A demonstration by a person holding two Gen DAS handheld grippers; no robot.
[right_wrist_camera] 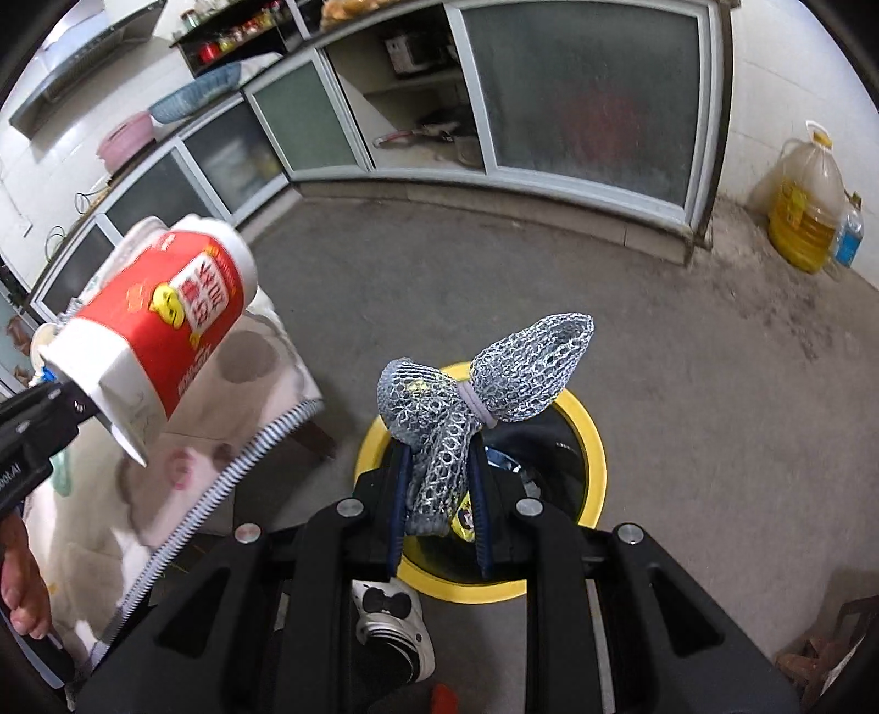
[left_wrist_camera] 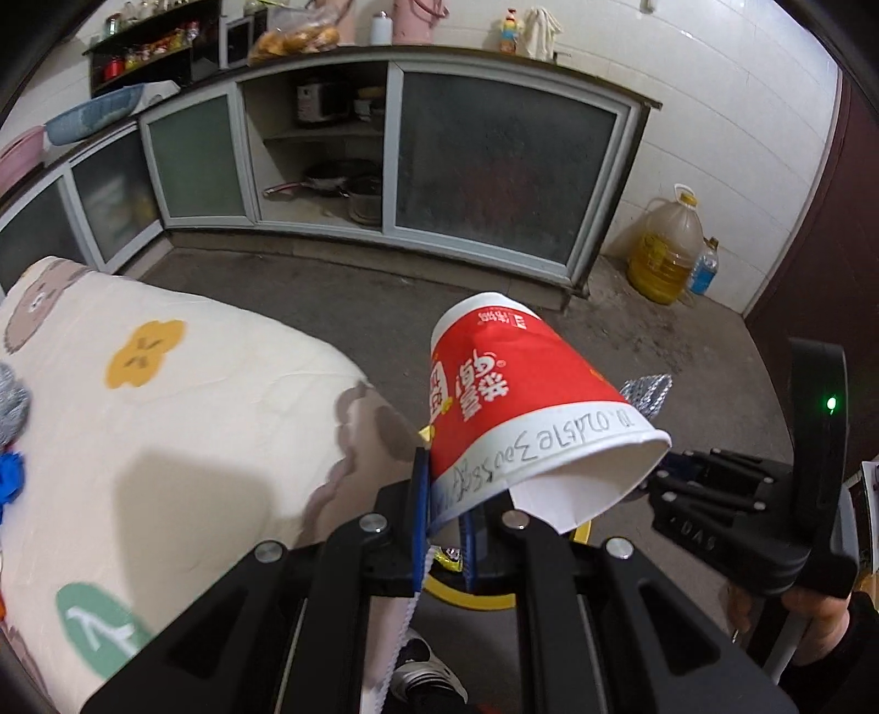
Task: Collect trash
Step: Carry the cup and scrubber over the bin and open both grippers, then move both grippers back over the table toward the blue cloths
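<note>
One cup (left_wrist_camera: 527, 395) clamped in left gripper (left_wrist_camera: 445, 511); one mesh scrubber (right_wrist_camera: 472, 395) clamped in right gripper (right_wrist_camera: 439, 527). Yellow-rimmed bin (right_wrist_camera: 593, 434) clearest in right view.

A home kitchen: tiled walls (left_wrist_camera: 714, 137), a counter (left_wrist_camera: 494, 60) over glass-door cabinets (left_wrist_camera: 505, 170) holding pans (left_wrist_camera: 329, 178), a spice rack (left_wrist_camera: 148, 49), an oil jug (left_wrist_camera: 667, 247).

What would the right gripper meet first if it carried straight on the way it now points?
Probably the yellow-rimmed trash bin on the floor: the right gripper, shut on a grey mesh scrubber, points down at the bin's dark opening. Nothing visible lies between them, though depth is unclear.
</note>
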